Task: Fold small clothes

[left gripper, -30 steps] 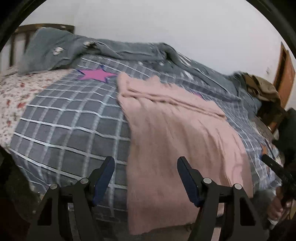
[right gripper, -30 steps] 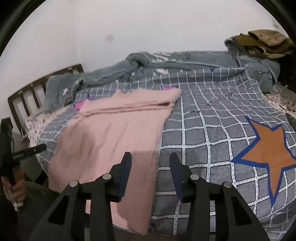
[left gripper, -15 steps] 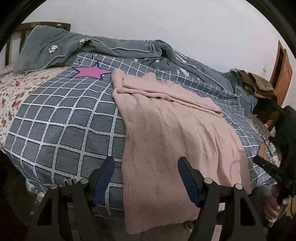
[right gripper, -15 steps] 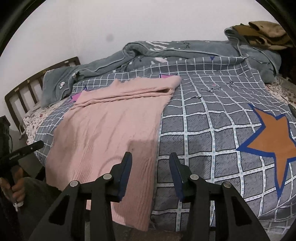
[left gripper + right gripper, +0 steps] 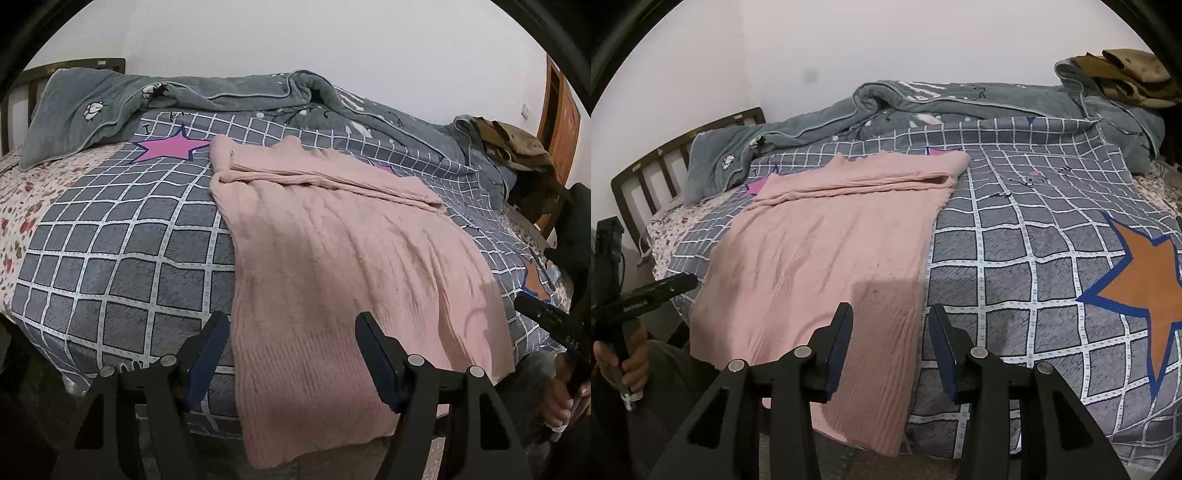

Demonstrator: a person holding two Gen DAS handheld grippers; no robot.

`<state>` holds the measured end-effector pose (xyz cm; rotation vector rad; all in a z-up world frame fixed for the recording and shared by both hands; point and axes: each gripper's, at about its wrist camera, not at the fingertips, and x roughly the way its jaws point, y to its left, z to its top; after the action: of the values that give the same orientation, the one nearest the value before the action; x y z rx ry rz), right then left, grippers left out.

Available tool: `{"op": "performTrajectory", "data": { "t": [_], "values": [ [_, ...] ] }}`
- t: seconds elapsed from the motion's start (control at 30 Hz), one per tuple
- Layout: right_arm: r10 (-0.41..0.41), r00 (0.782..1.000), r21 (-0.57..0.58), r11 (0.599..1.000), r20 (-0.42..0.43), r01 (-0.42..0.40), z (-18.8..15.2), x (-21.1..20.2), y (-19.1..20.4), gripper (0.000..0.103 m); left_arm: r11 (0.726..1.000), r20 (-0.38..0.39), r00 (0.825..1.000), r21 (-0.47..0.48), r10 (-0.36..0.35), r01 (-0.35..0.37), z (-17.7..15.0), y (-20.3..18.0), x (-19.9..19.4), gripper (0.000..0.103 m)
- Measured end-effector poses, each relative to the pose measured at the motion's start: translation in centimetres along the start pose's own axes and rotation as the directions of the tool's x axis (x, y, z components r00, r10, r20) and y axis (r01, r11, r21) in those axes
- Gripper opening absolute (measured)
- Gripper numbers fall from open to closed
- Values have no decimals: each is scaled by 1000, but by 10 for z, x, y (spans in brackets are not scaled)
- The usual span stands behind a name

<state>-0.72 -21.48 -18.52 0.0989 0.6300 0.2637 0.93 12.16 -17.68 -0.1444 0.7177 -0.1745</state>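
**Inspector:** Left wrist view first. Report the left gripper (image 5: pixel 291 354), nearest the lens.

**Assistant:** Its two black fingers with blue pads (image 5: pixel 207 360) stand wide apart, holding nothing. They hang in front of the hem of the pink ribbed knit garment (image 5: pixel 332 258), at that garment's left edge, not touching it as far as can be seen.

**Inspector:** And the right gripper (image 5: pixel 891 347)?

**Assistant:** In the right wrist view its fingers are also parted, with a narrower gap, and nothing between them. They sit near the garment's right hem corner.

**Inspector:** Position of the garment.

**Assistant:** It lies spread flat on the grey quilt with white grid lines (image 5: pixel 110 258), its hem drooping over the quilt's front edge. Its far end is folded back on itself in a narrow band.

**Inspector:** Around the garment?

**Assistant:** An orange star with a blue outline (image 5: pixel 1137 280) is printed on the quilt to the garment's right; a pink star (image 5: pixel 173 147) shows just beyond its far left corner. Behind the garment, a crumpled grey-green fleece blanket (image 5: pixel 229 92) runs along the white wall (image 5: pixel 295 37). A brown bundle of cloth (image 5: pixel 1126 70) rests on the blanket's far right end. A dark wooden slatted bedframe (image 5: pixel 665 162) stands far left of the garment.
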Motion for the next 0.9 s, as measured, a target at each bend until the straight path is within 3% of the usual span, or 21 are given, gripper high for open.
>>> {"op": "performTrajectory", "data": {
  "t": [0.6, 0.7, 0.9],
  "values": [
    [17, 1000, 48, 999, -2, -17, 2, 1, -6, 42, 999, -10, 1000, -40, -13, 13, 1, 6, 2, 69],
    [16, 1000, 50, 999, -7, -15, 2, 1, -7, 43, 998, -51, 998, -55, 34, -36, 0, 7, 10, 69],
    [-5, 998, 75, 997, -64, 10, 1, 9, -13, 43, 994, -118, 992, -94, 37, -48, -2, 16, 21, 68]
  ]
}}
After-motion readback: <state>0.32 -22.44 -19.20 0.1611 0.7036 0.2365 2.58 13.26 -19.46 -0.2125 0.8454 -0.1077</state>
